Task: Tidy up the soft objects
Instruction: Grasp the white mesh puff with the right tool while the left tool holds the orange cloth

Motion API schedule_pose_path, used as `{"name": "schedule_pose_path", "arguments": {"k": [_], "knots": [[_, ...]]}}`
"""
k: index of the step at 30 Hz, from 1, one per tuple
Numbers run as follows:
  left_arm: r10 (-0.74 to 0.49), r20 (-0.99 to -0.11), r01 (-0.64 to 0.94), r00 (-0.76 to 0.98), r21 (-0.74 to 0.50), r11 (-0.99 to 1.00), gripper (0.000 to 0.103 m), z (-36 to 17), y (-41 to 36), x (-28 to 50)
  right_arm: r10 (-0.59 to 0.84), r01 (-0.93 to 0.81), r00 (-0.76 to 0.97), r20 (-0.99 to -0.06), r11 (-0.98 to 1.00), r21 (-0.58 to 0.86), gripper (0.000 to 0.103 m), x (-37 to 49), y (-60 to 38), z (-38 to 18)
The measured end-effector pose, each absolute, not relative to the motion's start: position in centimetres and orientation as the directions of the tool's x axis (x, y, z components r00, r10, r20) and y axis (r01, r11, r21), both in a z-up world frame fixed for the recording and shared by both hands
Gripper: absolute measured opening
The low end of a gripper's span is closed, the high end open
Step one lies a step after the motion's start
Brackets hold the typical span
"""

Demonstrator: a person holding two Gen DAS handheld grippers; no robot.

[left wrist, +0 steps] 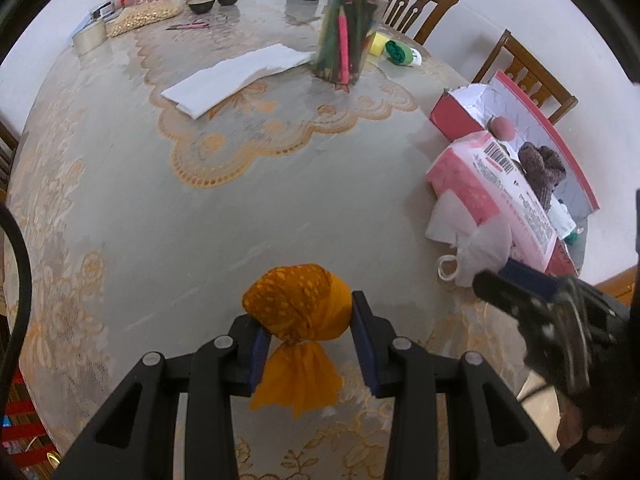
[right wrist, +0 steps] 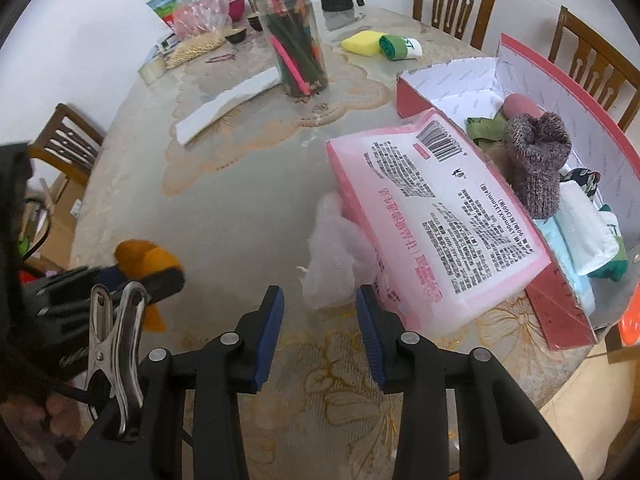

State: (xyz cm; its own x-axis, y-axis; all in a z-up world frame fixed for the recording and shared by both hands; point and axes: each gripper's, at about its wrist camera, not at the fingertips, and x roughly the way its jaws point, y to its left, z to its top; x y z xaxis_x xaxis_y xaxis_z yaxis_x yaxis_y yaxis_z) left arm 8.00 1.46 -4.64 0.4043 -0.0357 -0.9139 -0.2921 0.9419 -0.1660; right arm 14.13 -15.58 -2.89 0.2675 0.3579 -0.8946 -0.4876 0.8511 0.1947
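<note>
Because the red box (right wrist: 560, 312) was collecting soft things, the left gripper (left wrist: 310, 344) had its jaws clenched on the orange pouch (left wrist: 298, 300) above the surface (left wrist: 200, 220) — the right gripper (right wrist: 320, 336) hung released over the white bag (right wrist: 336, 256).

Left gripper (left wrist: 308, 340) points steeply down, jaws part-spread around a pouch (left wrist: 298, 304). Right gripper (right wrist: 320, 328) beside it, tilted down, jaws apart, nothing gripped.
</note>
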Motion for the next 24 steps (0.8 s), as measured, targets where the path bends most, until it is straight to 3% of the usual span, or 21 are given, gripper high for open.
{"name": "schedule_pose_path", "arguments": {"k": [4, 9, 12, 24], "knots": [[-0.036, -0.913, -0.300, 0.406, -0.170, 0.939, 0.039, -4.6, 1.8, 7.5, 0.334, -0.468, 0.271, -0.903, 0.865, 0.180, 0.035, 14.5, -15.2, -3.5], [-0.033, -0.914, -0.311, 0.405, -0.172, 0.935, 0.039, -4.6, 2.1, 7.1, 0.313, -0.453, 0.258, -0.914, 0.875, 0.171, 0.012, 15.2, -14.6, -4.6], [-0.033, -0.914, -0.311, 0.405, -0.172, 0.935, 0.039, -4.5, 2.2, 6.9, 0.316, -0.467, 0.263, -0.912, 0.868, 0.166, 0.005, 15.1, -14.5, -4.6], [-0.032, -0.903, -0.298, 0.429, -0.176, 0.938, 0.039, -3.5, 2.2, 6.7, 0.388, -0.510, 0.256, -0.886, 0.832, 0.217, 0.003, 13.0, -15.3, -2.7]]}}
